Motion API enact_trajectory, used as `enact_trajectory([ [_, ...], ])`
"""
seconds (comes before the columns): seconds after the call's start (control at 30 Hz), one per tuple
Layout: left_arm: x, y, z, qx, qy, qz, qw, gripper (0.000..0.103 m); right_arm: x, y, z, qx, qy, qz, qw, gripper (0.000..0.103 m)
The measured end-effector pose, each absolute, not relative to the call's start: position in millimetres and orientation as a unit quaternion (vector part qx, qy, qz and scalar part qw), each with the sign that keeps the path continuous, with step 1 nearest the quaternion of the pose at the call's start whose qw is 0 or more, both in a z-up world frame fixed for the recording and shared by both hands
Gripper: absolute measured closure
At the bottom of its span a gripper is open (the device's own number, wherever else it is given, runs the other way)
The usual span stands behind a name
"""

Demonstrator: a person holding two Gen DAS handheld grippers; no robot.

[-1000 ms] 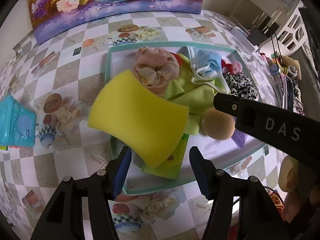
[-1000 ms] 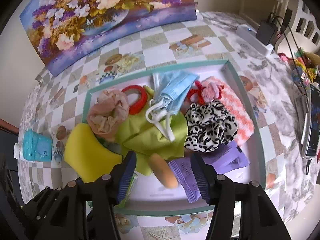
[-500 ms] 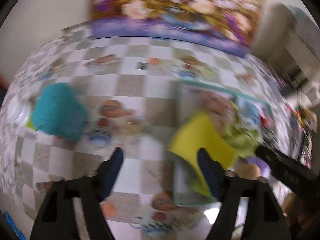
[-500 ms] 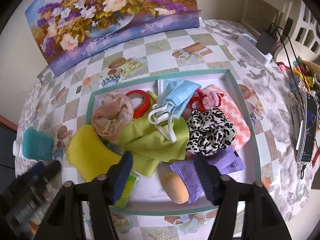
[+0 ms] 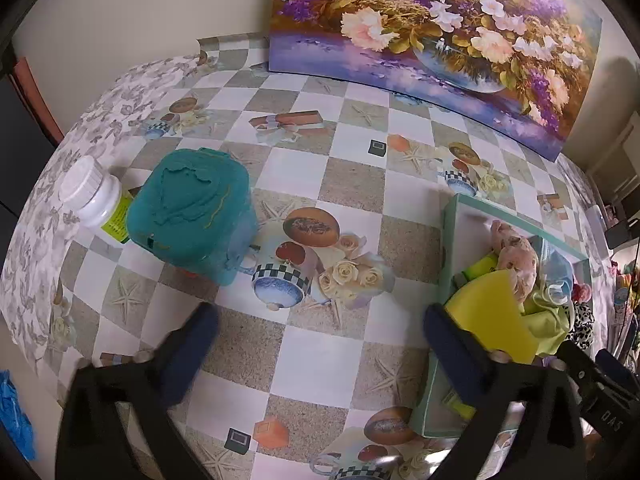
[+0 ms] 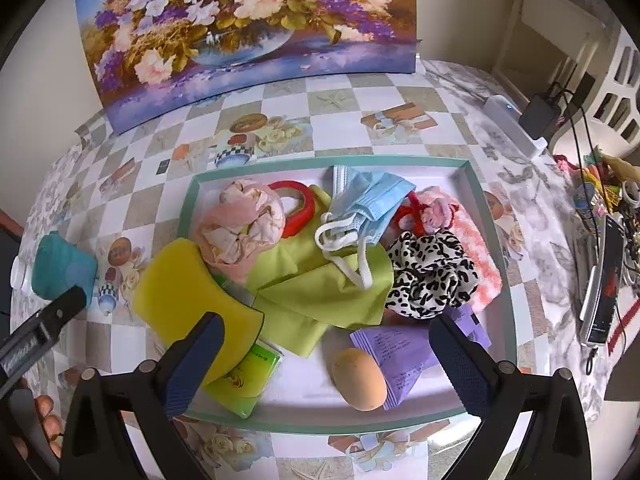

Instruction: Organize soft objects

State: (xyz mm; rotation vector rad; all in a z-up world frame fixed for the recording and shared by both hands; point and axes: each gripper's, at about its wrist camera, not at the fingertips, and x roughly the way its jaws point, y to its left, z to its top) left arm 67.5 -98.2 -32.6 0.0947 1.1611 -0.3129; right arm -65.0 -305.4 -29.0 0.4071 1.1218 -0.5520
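Observation:
A teal-rimmed white tray [image 6: 486, 216] holds soft things: a yellow sponge [image 6: 188, 300] overhanging its left rim, a pink fabric bundle [image 6: 244, 224], a lime cloth [image 6: 324, 288], a blue face mask [image 6: 368, 200], a leopard scrunchie [image 6: 432, 276], a pink fuzzy cloth [image 6: 480, 248], purple packets [image 6: 400, 352] and a tan egg-shaped puff [image 6: 360, 380]. My right gripper [image 6: 326, 360] is open and empty above the tray's near edge. My left gripper [image 5: 320, 340] is open and empty over the tablecloth left of the tray [image 5: 450, 240]; the sponge [image 5: 492, 320] shows beside its right finger.
A teal container [image 5: 196, 212] and a white-capped bottle [image 5: 92, 192] stand at the table's left. A flower painting [image 6: 248, 24] leans on the back wall. A power strip [image 6: 512, 120], cables and clutter lie at the right. A green packet [image 6: 244, 376] lies under the sponge.
My left gripper has swung left away from the tray and sponge, now over the bare tablecloth near the teal container. My right gripper has drawn back slightly and stays open.

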Motion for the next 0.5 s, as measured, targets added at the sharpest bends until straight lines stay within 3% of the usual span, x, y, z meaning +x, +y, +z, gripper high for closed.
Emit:
enact_trajectory([
  [0.5,38,-90,-16,0.103,0.506,-0.135,0.845,0.000,-82,-274,-26,0.169,0.518,-0.250,0.801,0.000],
])
